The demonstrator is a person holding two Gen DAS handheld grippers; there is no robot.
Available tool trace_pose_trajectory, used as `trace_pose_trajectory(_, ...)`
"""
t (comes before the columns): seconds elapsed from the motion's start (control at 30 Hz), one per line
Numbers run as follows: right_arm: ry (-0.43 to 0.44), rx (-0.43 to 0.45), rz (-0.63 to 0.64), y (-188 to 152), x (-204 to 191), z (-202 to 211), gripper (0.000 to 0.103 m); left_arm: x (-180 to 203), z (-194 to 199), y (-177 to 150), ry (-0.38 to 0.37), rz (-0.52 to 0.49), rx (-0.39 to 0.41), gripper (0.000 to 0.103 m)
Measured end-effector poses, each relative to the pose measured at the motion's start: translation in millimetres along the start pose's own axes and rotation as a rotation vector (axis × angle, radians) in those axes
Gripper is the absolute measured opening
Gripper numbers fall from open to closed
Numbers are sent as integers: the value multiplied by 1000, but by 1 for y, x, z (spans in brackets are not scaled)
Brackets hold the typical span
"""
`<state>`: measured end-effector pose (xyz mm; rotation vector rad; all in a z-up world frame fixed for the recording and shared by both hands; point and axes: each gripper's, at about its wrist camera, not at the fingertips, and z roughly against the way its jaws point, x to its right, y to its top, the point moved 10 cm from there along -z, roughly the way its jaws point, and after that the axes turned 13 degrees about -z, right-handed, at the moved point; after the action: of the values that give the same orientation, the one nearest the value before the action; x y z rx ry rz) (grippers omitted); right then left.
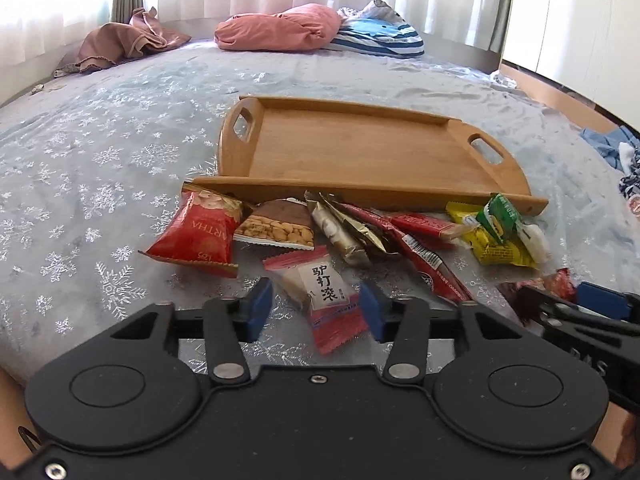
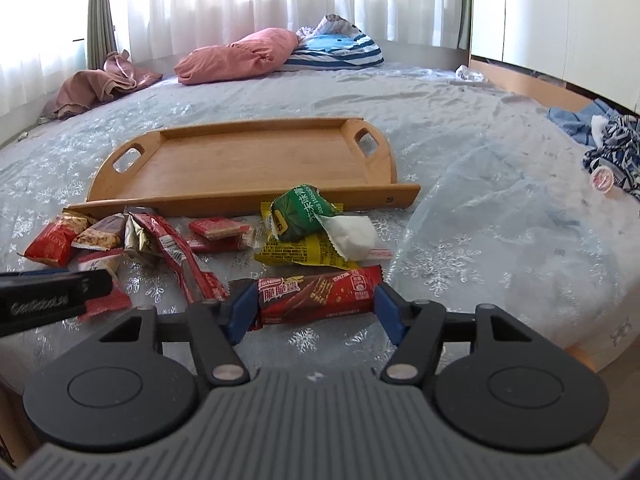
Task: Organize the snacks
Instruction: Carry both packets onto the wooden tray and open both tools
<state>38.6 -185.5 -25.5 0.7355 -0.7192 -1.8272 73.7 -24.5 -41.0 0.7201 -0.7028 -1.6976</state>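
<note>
A wooden tray (image 1: 360,196) with nothing in it lies on the snowflake bedspread. Along its near rim lie several snacks: a red peanut bag (image 1: 196,232), a brown peanut packet (image 1: 276,228), gold packets (image 1: 344,228), a long red stick (image 1: 424,256), and yellow (image 1: 496,248) and green (image 1: 500,216) packets. My left gripper (image 1: 316,310) is open astride a red-and-white packet (image 1: 324,292) that rests on the bed. My right gripper (image 2: 315,310) is shut on a red wafer bar (image 2: 320,294), with a blue pad against each end. The tray (image 2: 240,200) lies beyond it.
Far across the bed lie a pink pillow (image 1: 276,28), a striped pillow (image 1: 380,36) and a brown cloth (image 1: 120,42). Blue clothes (image 2: 612,148) are heaped at the right edge. A clear plastic sheet (image 2: 500,216) covers the bed right of the snacks.
</note>
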Motion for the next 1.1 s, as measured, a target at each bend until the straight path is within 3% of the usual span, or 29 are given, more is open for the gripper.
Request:
trace_pose_trajectory(0.1, -10, 3, 6, -1, 2, 3, 66, 3, -8, 1, -12, 1, -3, 45)
trace_pose_trajectory(0.17, -14, 12, 12, -1, 3, 6, 66, 6, -12, 1, -20, -6, -14, 28)
trace_pose_trajectory(0.27, -10, 27, 21, 3, 3, 10, 66, 5, -8, 4, -42, -2, -10, 23)
trace_pose_trajectory(0.7, 30, 84, 22, 30, -4, 17, 66, -2, 35, 22, -86, 8, 64, 22)
trace_pose_trajectory(0.9, 75, 65, 1, 46, -9, 5, 66, -7, 38, 56, -107, 11, 120, 22)
trace_pose_trajectory(1.1, 107, 49, -19, 77, -13, -18, 66, -13, 15, 97, -117, 16, 135, 22)
